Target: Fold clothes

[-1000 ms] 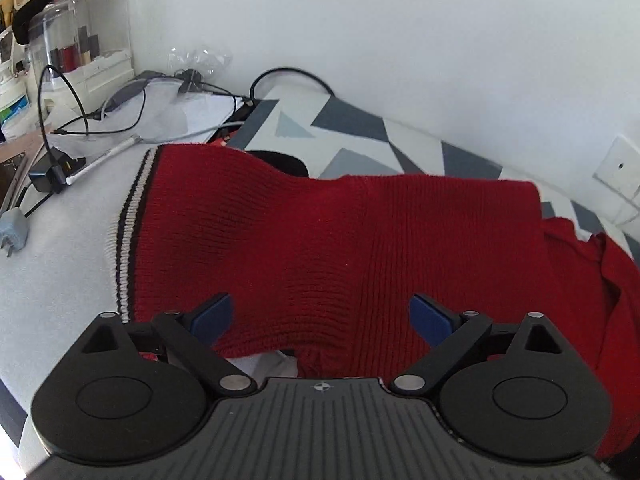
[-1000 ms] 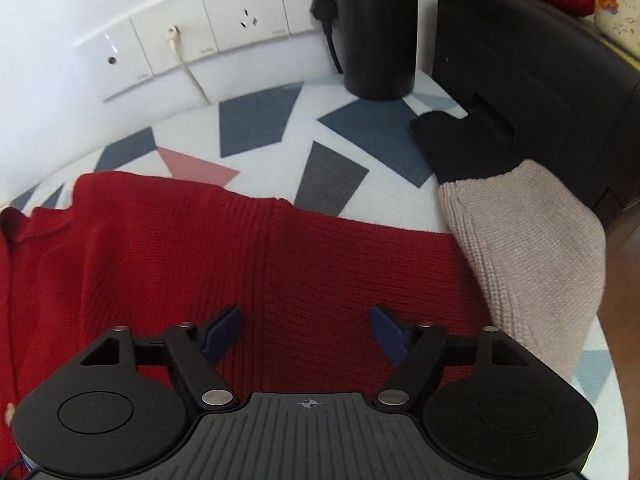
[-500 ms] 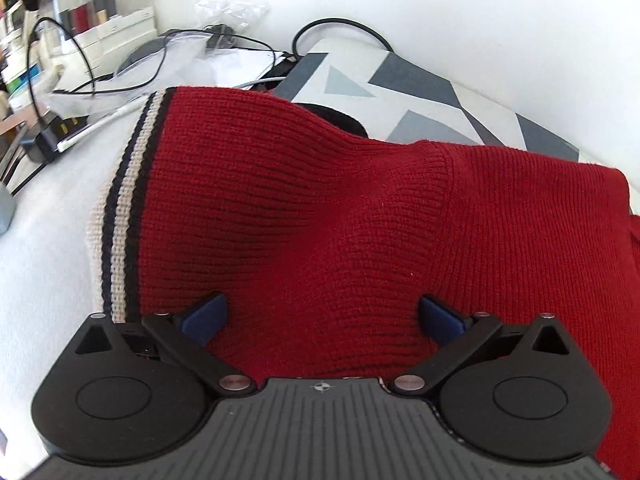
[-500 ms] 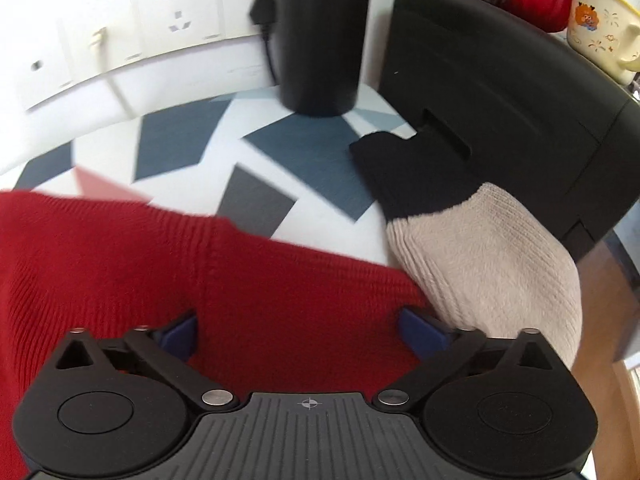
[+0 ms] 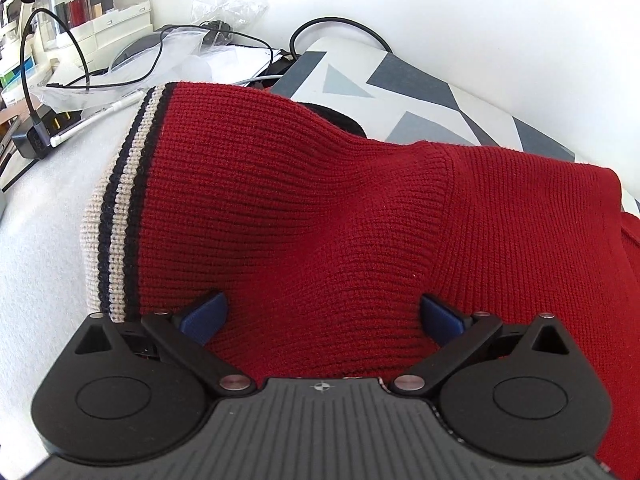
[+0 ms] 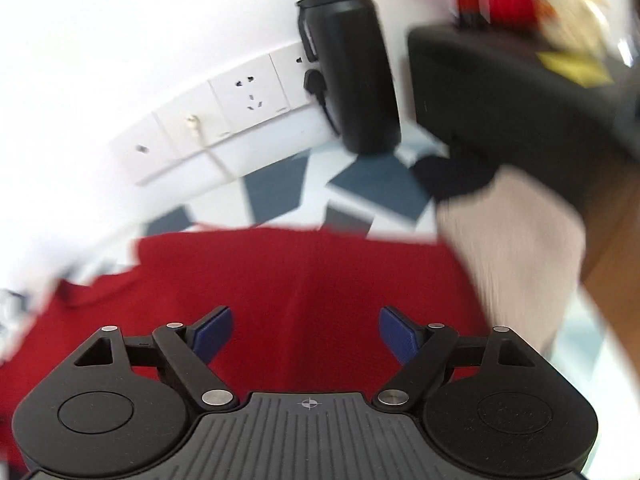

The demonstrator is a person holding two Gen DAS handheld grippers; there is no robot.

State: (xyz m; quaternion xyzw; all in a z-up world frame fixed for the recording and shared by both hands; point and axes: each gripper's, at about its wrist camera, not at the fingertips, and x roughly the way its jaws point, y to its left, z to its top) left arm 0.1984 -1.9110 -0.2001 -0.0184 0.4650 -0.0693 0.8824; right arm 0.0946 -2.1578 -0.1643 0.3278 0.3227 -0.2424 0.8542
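My left gripper (image 5: 320, 314) spread wide over red sweater (image 5: 320, 208), nothing pinched. My right gripper (image 6: 306, 330) closing, pads clear of knit. Advice: pinch full edge thickness, lift evenly.

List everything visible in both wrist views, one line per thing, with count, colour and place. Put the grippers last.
red sweater: one, red knit with a cream and dark striped hem, spread over the table in front of both grippers
table cover: one, white with grey and blue shapes, under the sweater
beige knit garment: one, beige with a black end, right of the sweater
black bottle: one, black, upright by the wall
wall sockets: a row, white, on the wall
cables: several, black and white, far left clutter
left hand-held gripper: one, black with blue pads, open over the sweater
right hand-held gripper: one, black with blue pads, jaws closing, sweater below
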